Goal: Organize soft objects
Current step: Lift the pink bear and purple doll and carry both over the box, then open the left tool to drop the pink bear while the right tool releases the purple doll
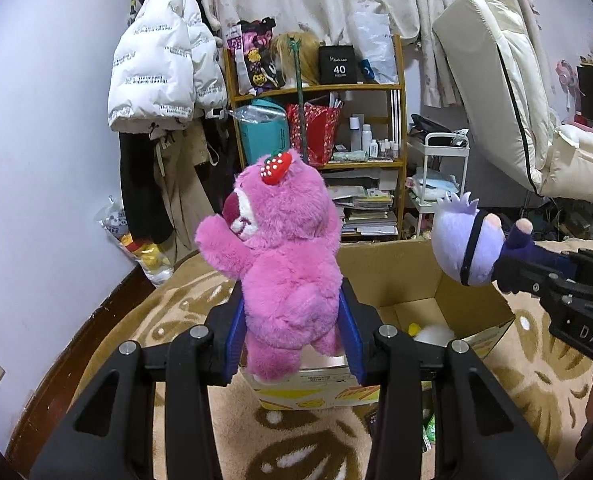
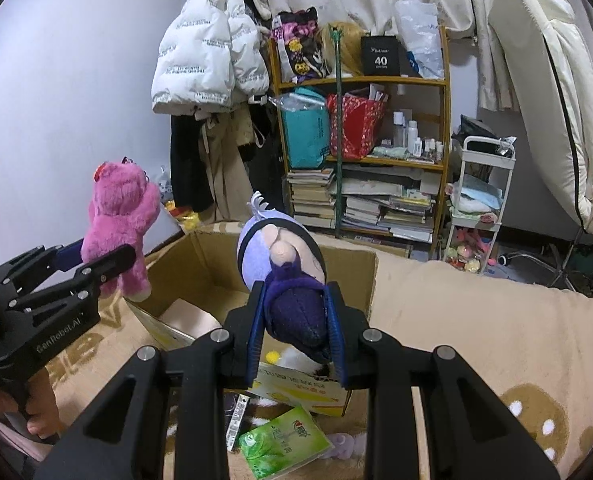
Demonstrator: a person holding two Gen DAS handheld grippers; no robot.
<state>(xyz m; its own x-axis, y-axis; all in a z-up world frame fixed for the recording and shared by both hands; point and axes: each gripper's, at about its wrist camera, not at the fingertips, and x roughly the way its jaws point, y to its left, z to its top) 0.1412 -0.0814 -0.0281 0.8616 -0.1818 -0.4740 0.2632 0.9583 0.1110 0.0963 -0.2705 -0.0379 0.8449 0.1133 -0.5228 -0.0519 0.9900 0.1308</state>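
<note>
My left gripper (image 1: 292, 332) is shut on a pink plush bear (image 1: 284, 248) with a strawberry on its head, held upright above the near edge of an open cardboard box (image 1: 396, 268). My right gripper (image 2: 294, 328) is shut on the dark purple body of a lilac plush doll (image 2: 272, 248), held over the same box (image 2: 352, 276). In the left wrist view the doll (image 1: 464, 248) hangs at the right over the box. In the right wrist view the bear (image 2: 118, 224) is at the left. A white and yellow soft toy (image 1: 428, 332) lies inside the box.
A wooden shelf (image 1: 320, 96) full of books, bags and bottles stands behind the box, with coats (image 1: 164, 64) hanging to its left. A white trolley (image 2: 480, 200) and a folded mattress (image 2: 556, 92) are at the right. A green tissue pack (image 2: 284, 440) lies on the patterned rug.
</note>
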